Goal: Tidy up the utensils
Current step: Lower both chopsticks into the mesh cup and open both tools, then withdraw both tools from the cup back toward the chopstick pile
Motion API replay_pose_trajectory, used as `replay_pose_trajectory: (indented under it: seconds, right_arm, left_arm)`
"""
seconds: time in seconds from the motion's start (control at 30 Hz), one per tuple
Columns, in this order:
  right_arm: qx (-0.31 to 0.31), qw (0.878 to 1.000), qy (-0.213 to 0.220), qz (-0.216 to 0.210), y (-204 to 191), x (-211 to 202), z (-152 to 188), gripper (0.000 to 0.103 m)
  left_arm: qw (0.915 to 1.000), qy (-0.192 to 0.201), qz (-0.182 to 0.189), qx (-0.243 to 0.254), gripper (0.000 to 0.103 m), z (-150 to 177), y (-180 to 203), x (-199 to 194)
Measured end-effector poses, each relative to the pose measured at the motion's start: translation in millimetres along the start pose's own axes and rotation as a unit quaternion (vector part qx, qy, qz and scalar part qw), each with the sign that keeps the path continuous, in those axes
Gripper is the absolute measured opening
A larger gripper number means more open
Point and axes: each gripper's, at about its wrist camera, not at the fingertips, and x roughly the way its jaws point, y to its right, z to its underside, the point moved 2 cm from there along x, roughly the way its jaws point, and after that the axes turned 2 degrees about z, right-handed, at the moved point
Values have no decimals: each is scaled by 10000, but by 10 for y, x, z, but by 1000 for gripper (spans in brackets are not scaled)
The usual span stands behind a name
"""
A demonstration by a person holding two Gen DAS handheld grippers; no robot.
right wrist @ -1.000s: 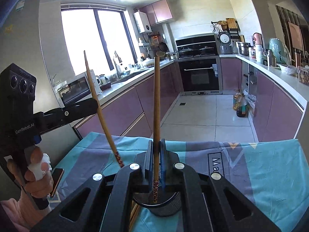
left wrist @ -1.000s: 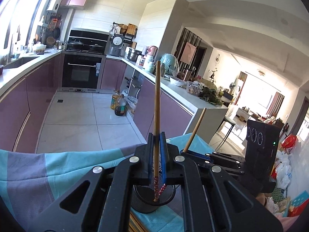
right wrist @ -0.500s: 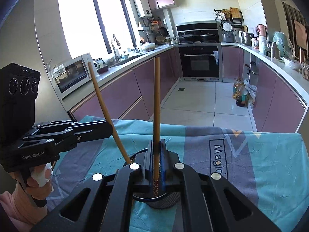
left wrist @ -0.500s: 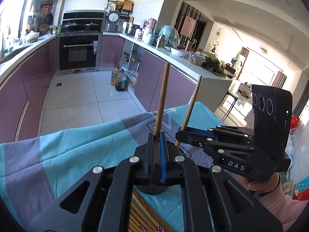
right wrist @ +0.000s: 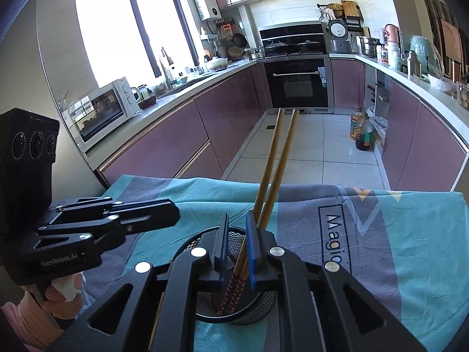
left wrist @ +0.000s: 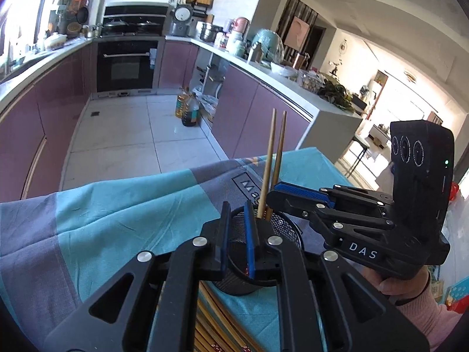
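Wooden chopsticks point(right wrist: 275, 173), 2 of them, stand in the black mesh cup point(right wrist: 263, 302) on the cloth-covered desk point(right wrist: 410, 234), their patterned ends down in the cup and their long axes leaning up and away from us. Our fingers on both sides have just been opening: the left gripper point(left wrist: 237, 234) shows a narrow gap with nothing in it, and the right gripper point(right wrist: 237, 243) is likewise slightly parted, the sticks resting just right of its blue pad, not pinched. More chopsticks point(left wrist: 217, 322) lie flat on the desk beneath the left gripper, so we judge that hand nearer for the next pick.
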Motion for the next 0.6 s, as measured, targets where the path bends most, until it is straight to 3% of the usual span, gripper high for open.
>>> replay_pose_trajectory:
  seconds: [0.13, 0.27, 0.43, 0.6]
  right_arm:
    - [-106, 9997, 214, -98, -77, -176, 32, 23]
    - [-589, 9965, 376, -462, -328, -469, 180, 32]
    - [-966, 9925, 89, -746, -566, -521, 512, 36]
    - [-852, 9932, -478, -642, -583, -242, 857, 36]
  left_arm:
    - [9980, 530, -336, -11, 36, 126, -42, -288]
    - [9947, 778, -660, 82, 44, 331, -120, -541]
    - [9950, 418, -900, 110, 47, 723, -243, -579]
    - [9949, -166, -993, -45, 47, 1197, -398, -441]
